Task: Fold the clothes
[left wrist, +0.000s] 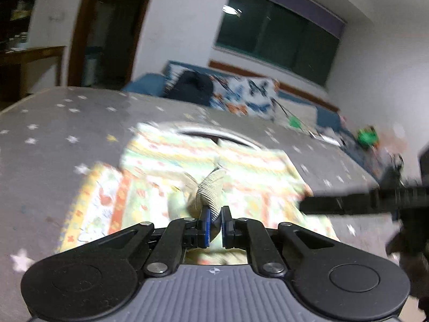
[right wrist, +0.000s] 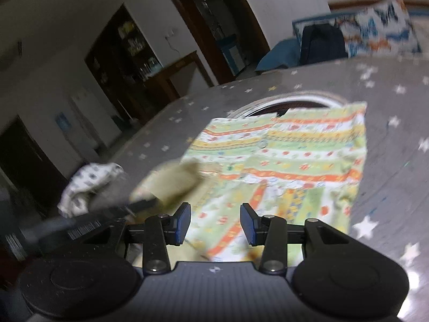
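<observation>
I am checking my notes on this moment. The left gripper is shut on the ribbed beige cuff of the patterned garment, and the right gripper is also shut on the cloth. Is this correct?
Not quite. The right gripper is open: in the right wrist view its jaws stand apart above the patterned garment, holding nothing. The left gripper is indeed shut on the ribbed beige cuff, as the left wrist view shows.

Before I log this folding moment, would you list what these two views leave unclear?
- Left wrist view: the garment's near hem is hidden behind the left gripper, shut on a beige ribbed cuff.
- Right wrist view: that cuff is smeared by motion blur.
- Right wrist view: the white bundle is too blurred to identify.
- Right gripper: open, holding nothing.
</observation>
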Demonstrator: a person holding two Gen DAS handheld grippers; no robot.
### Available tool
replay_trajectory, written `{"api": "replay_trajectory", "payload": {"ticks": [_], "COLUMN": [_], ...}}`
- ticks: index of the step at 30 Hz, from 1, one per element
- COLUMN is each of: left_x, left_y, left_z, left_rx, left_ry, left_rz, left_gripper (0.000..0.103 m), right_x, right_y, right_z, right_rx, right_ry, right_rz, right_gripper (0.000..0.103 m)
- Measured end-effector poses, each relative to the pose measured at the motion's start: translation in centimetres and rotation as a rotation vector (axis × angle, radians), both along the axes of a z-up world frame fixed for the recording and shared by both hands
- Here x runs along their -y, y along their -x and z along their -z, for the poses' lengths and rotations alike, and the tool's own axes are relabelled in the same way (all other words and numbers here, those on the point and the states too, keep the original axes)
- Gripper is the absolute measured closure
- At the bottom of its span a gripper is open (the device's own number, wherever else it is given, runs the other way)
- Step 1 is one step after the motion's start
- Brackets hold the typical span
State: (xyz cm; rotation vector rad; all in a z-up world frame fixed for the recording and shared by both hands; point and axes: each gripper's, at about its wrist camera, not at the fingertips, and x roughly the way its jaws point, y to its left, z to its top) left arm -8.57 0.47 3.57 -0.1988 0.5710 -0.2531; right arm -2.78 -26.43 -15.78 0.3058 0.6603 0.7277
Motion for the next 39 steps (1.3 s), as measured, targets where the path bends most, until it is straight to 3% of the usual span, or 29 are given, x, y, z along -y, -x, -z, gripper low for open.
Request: {"api": "replay_trajectory", "payload": {"ticks": [7, 15, 18, 20, 25, 34, 39], "left_x": [2.4, 3.3, 3.2, 3.0, 2.2, -0.9, -2.1], "left_y": [1.3, 1.5, 1.0, 0.9, 1.6, 1.7, 1.0], "left_z": [0.5, 1.0, 1.1, 1.2, 0.9, -0.1, 0.0], "left_rx": [0.026, 0.018, 0.01, 0.004, 0.028, 0.055, 0.031], "left_ry": [-0.046, -0.073, -0.073, -0.071, -0.082, -0.086, -0.083], "left_rz": [0.068, 0.127, 0.14, 0.152, 0.171, 0.118, 0.082], "left_gripper": [0.094, 0.093, 0.09, 0.083, 0.07, 0.058, 0.057], "right_x": [-0.3, -2.4, -2.9, -3.1, -2.7, -0.9, 0.8], "right_y": [-2.0, -3.4, -3.5, -3.5, -2.9, -0.8, -0.4], "right_z": [1.2, 2.8, 3.3, 3.4, 2.7, -0.2, -1.2], "right_rx": [-0.149, -0.232, -0.246, -0.241, -0.176, 0.002, 0.033], "right_ry": [-0.154, -0.168, -0.155, -0.144, -0.101, -0.004, 0.01], "right_rz": [-0.048, -0.054, -0.051, -0.047, -0.015, 0.052, 0.091], "right_gripper": [0.061, 0.059, 0.065, 0.082, 0.092, 0.093, 0.093]}}
